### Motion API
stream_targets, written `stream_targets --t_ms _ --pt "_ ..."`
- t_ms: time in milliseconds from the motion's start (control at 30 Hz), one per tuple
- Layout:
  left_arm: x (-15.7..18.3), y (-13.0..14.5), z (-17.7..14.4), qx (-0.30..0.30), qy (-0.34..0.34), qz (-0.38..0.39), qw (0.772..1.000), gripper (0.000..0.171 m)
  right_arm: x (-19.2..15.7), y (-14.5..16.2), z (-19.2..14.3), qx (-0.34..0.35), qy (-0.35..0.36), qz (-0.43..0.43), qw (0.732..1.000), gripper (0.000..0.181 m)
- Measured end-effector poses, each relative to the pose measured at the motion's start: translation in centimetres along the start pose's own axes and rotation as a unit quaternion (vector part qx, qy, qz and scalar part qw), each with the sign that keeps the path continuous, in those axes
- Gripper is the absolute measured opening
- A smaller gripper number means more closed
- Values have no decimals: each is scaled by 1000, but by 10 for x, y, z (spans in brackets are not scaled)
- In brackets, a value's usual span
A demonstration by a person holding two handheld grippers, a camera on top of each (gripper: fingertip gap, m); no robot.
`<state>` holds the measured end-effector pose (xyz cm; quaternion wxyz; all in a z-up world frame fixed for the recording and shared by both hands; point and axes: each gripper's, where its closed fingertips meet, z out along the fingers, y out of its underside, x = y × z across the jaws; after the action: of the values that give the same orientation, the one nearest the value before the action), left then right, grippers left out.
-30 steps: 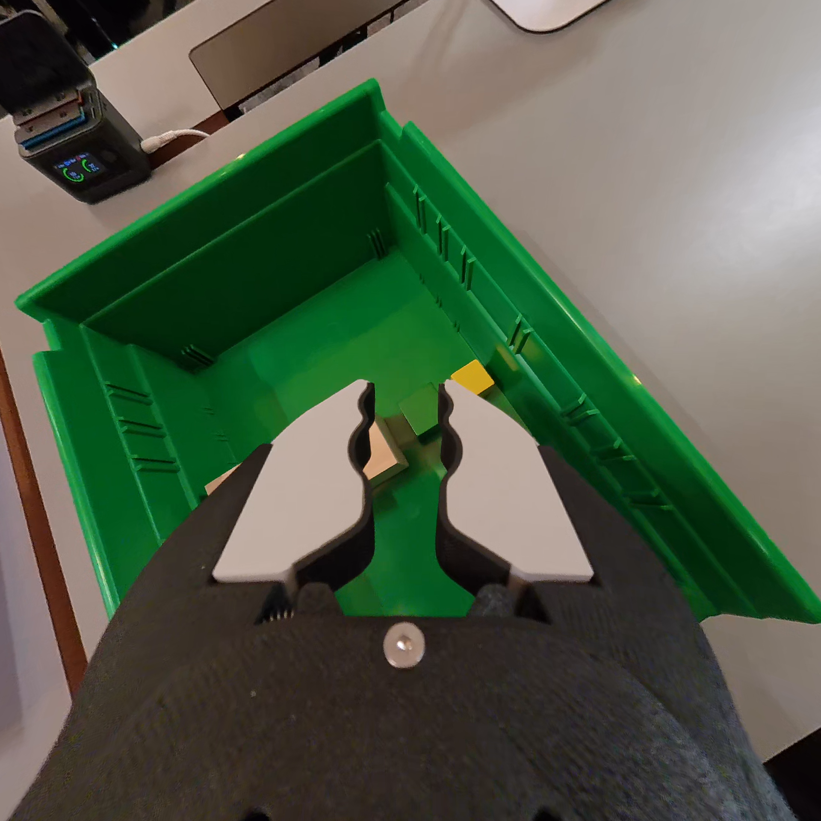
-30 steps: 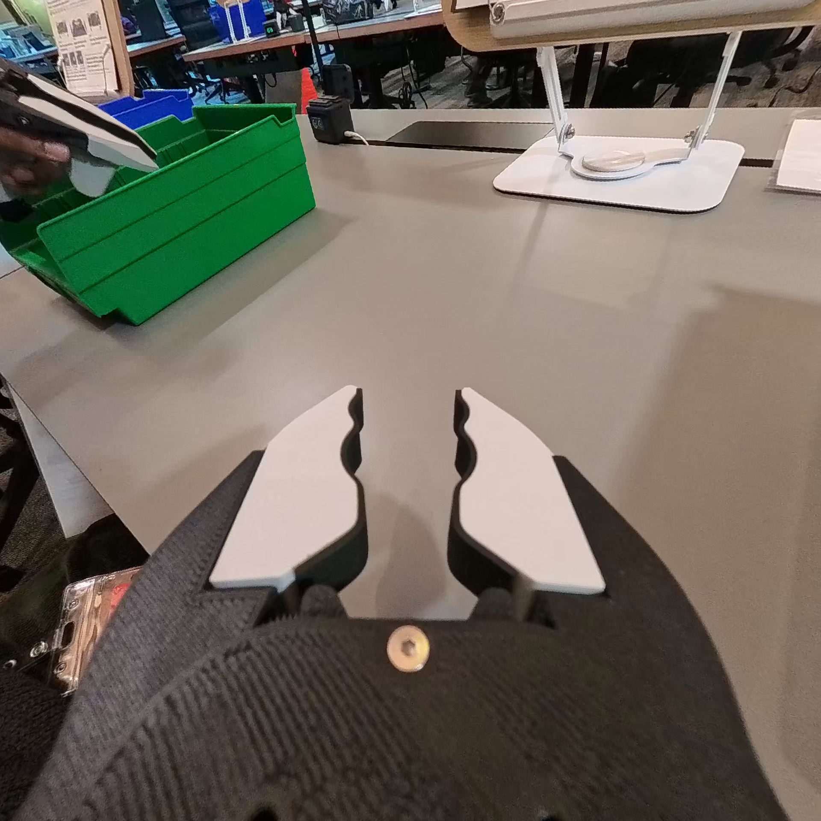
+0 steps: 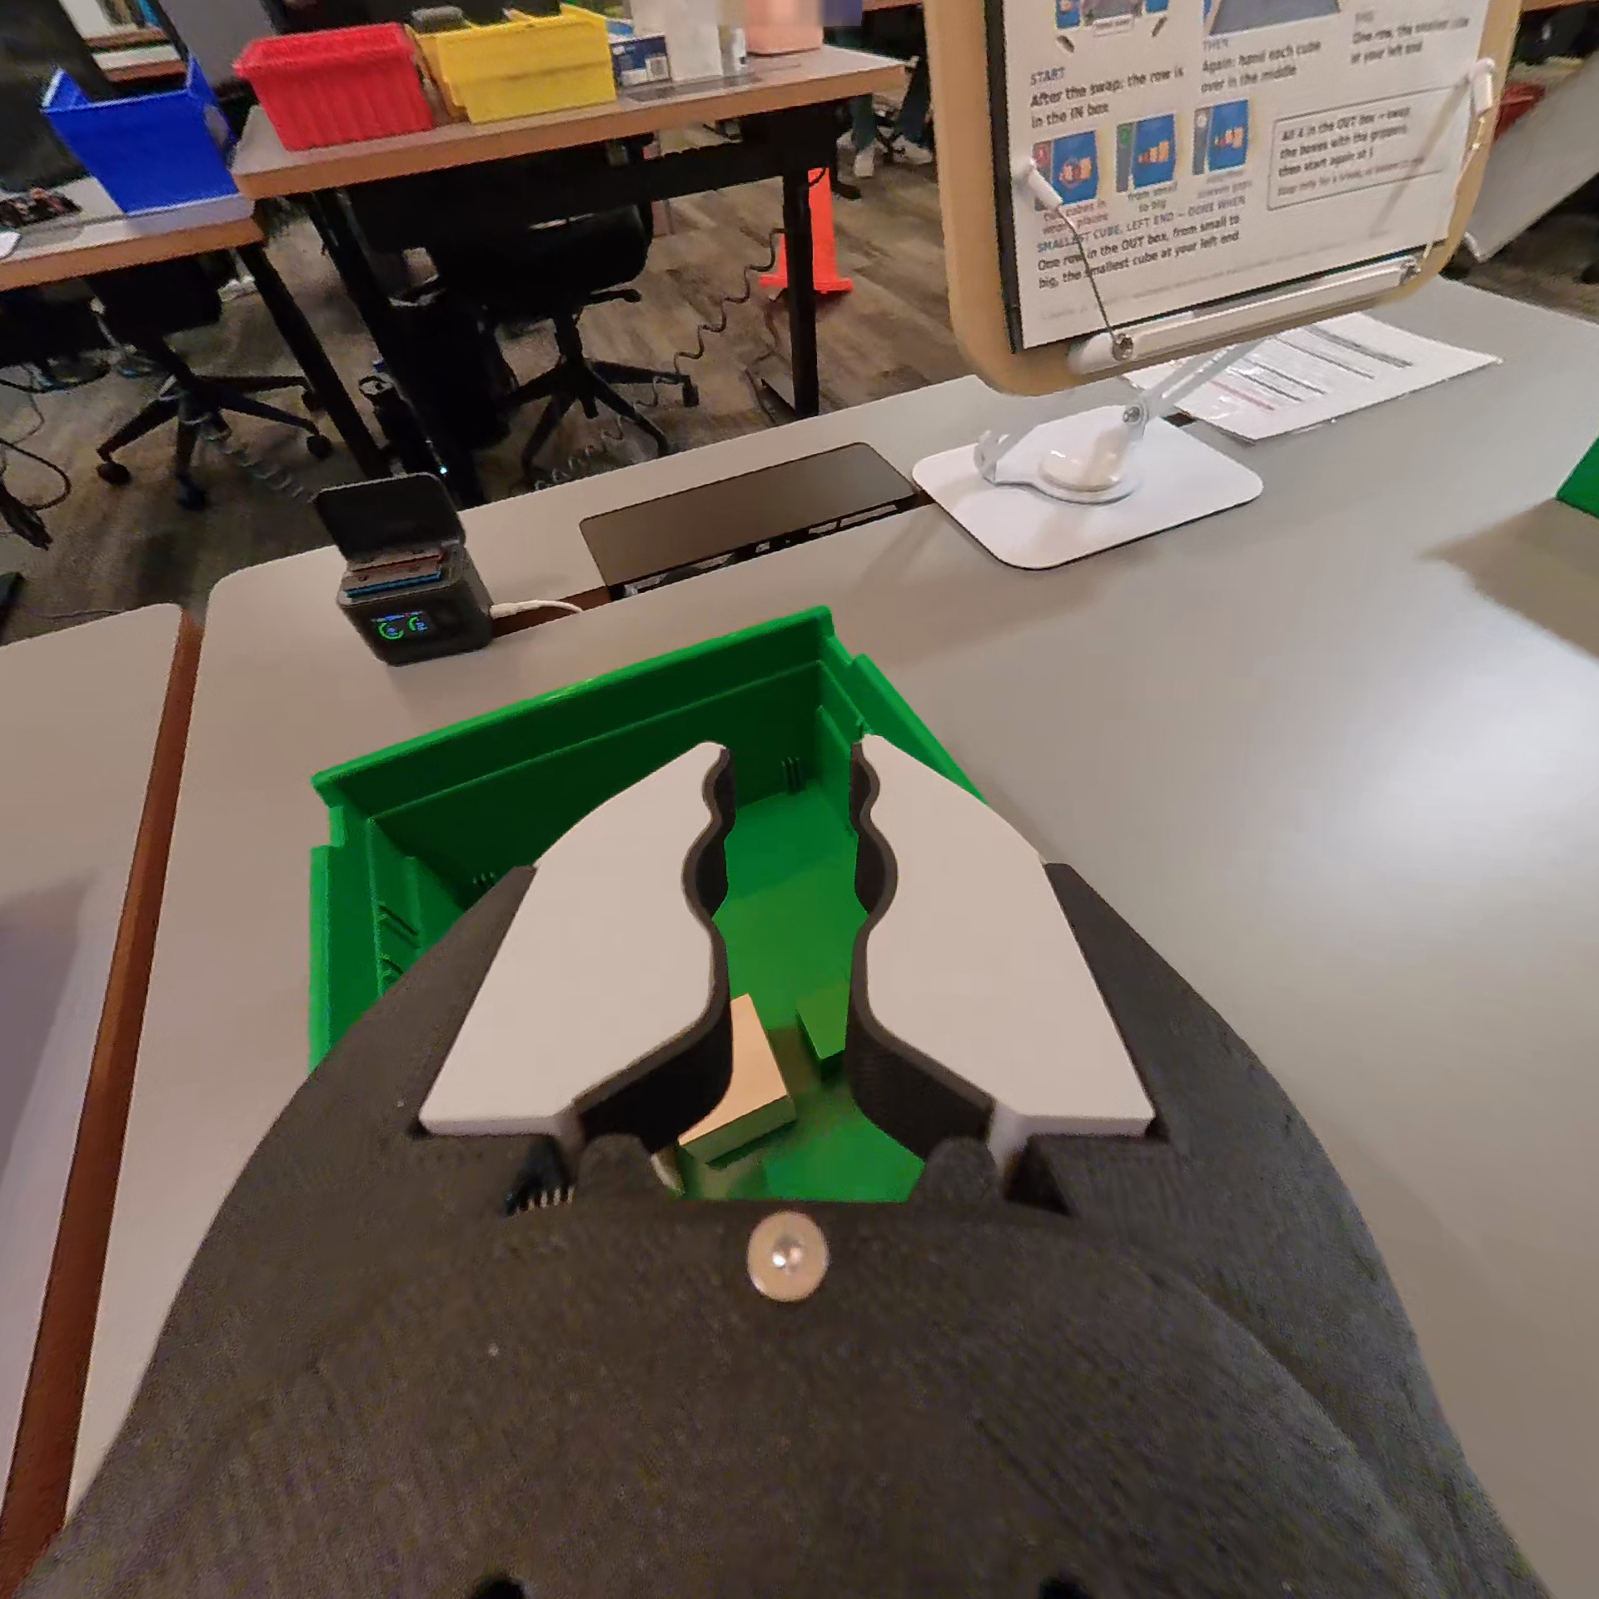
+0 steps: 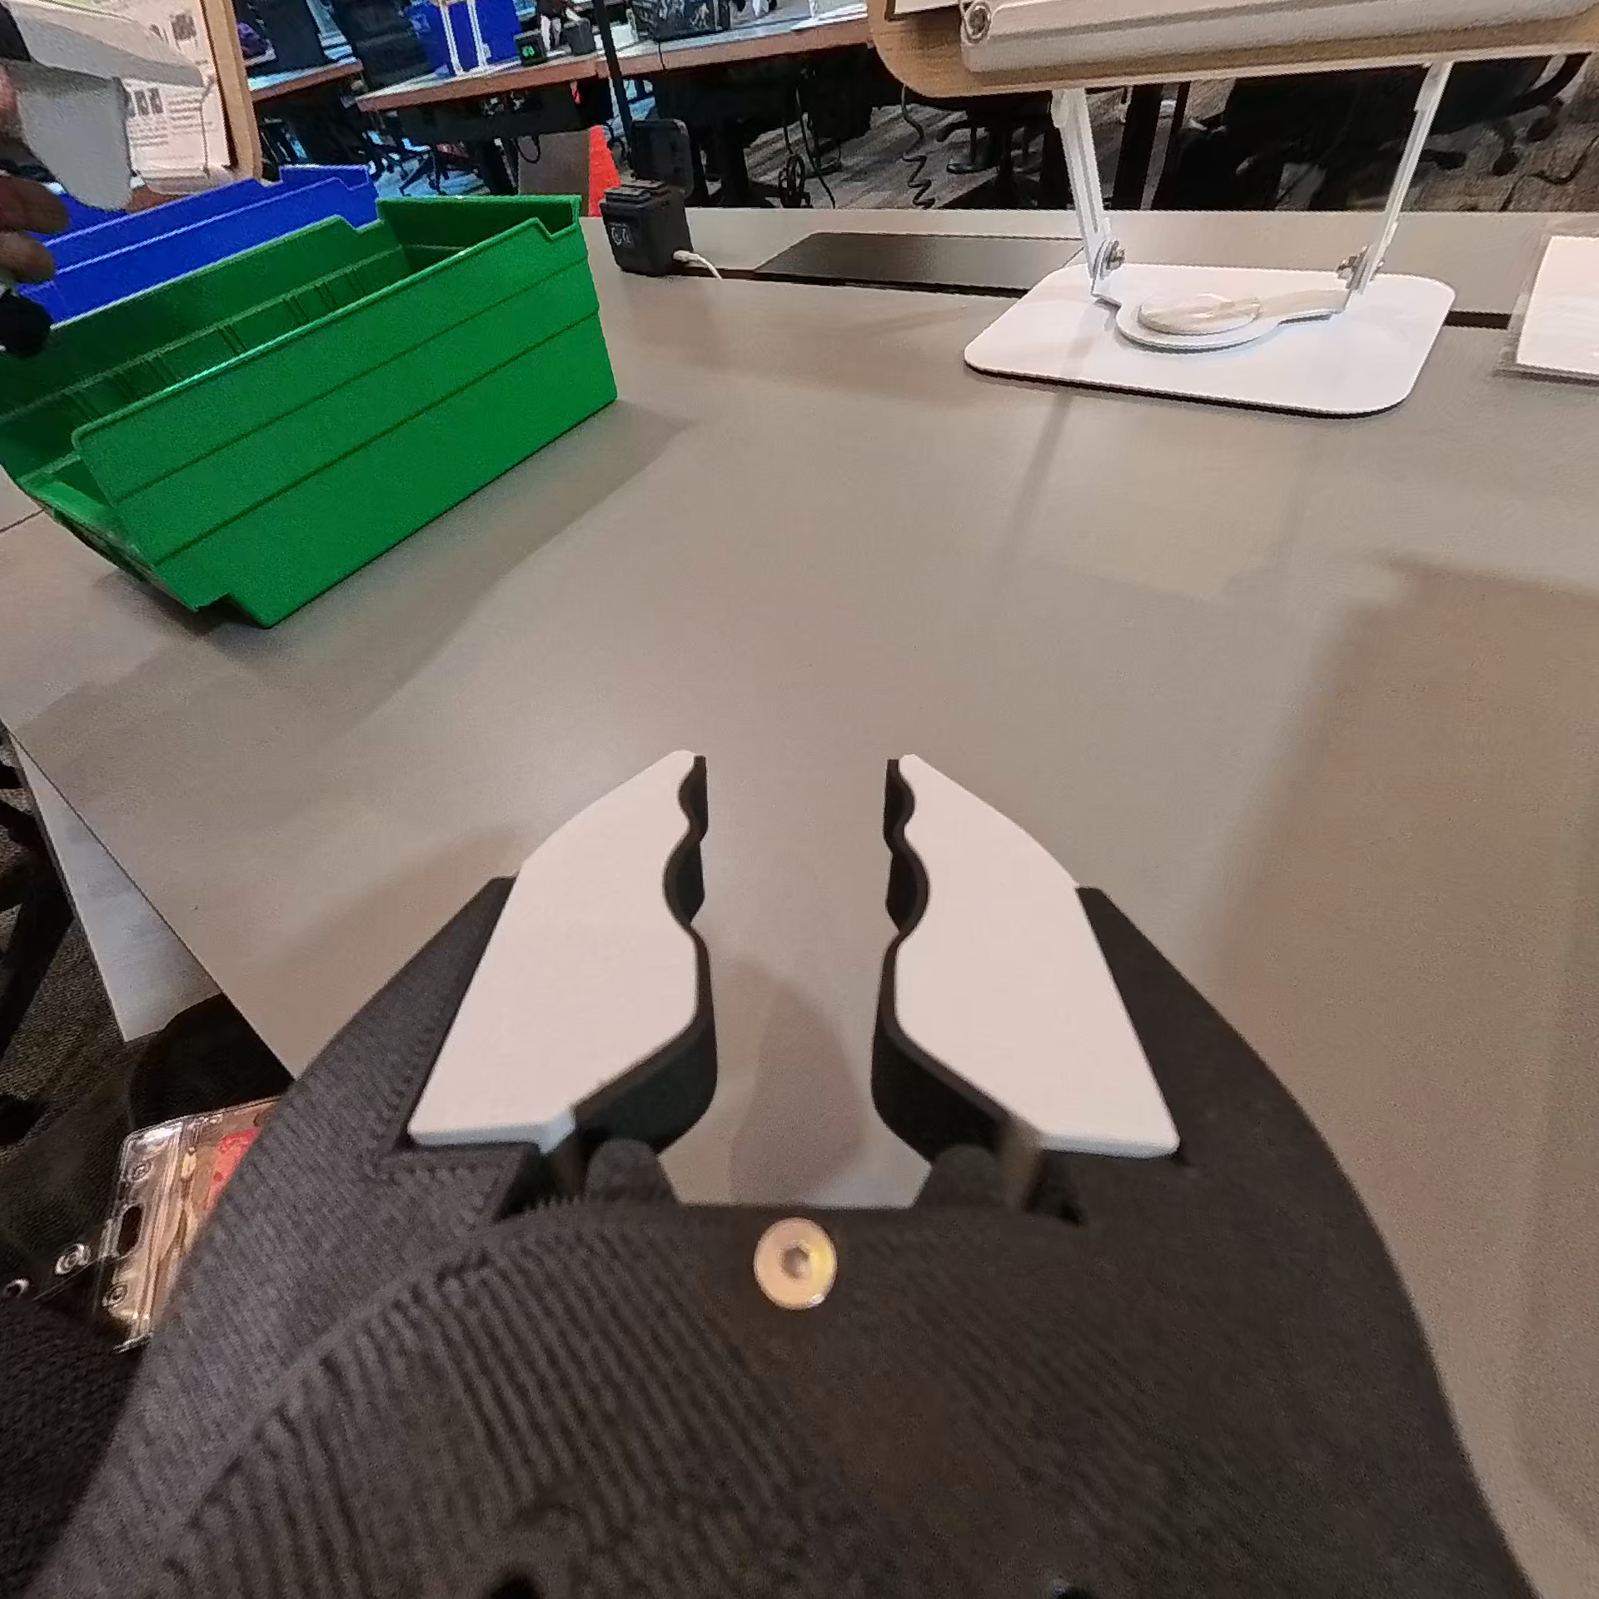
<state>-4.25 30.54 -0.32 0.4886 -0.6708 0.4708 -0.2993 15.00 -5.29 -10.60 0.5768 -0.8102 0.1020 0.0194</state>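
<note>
My left gripper (image 3: pixel 787 770) hangs released above the green bin (image 3: pixel 554 744), inside its walls; my right gripper (image 4: pixel 794 766), also released, hovers over bare table (image 4: pixel 995 562).

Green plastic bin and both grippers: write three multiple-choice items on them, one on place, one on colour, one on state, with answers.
1. Where does the pale wooden cube lie?
A. on the grey table
B. inside the green plastic bin
C. on the white stand base

2. What colour is the bin directly behind the green one in the right wrist view?
A. blue
B. red
C. yellow

3. How do the right gripper jaws stand?
A. shut on a cube
B. shut and empty
C. open and empty

Answers: 1 B, the cube rests on the bin floor below the left gripper. 2 A, a blue plastic bin shows beyond the green rim. 3 C, bare grey table shows through the gap.
</note>
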Motion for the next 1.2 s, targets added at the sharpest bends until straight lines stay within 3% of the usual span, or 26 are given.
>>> stream_targets --t_ms 233,633,900,1200 --pt "-9 5 1 -12 -13 -34 999 34 0 0 0 0 -1 0 1000 40" --pt "-9 12 3 -25 -13 -30 999 27 0 0 -1 0 -2 0 1000 40" --pt "-6 28 7 -72 -9 0 997 45 -1 0 0 -1 -3 0 1000 40" --pt "-12 22 0 -51 -6 -30 998 49 -1 1 0 -2 -4 1 1000 40"
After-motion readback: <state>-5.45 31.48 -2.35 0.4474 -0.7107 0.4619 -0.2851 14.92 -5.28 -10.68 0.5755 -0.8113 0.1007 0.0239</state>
